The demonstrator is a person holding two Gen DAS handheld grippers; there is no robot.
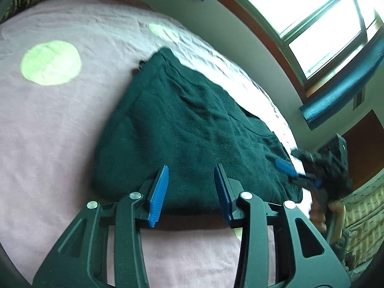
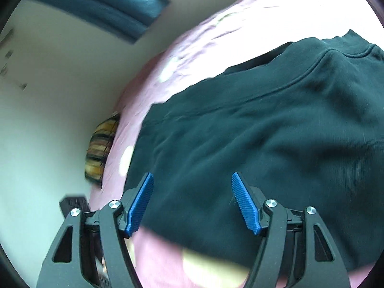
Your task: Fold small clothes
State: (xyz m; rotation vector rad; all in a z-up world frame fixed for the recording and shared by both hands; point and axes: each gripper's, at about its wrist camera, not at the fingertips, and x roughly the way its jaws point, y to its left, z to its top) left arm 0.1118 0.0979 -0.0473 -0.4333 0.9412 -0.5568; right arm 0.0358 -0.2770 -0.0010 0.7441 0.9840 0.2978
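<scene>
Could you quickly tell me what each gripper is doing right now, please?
Left gripper: open, holding nothing, at the near edge of the dark green sweater.
Right gripper: open, holding nothing, over the sweater.

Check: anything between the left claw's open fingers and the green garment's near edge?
No. In the left wrist view the left claw is open right at the near edge of the dark green garment; only pink bedspread beneath.

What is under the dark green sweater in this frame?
The dark green sweater lies on a pink bedspread with pale green dots, which shows all around it. Whatever sits directly beneath the sweater, including any more dots, is covered. Both grippers are open near its edge.
</scene>
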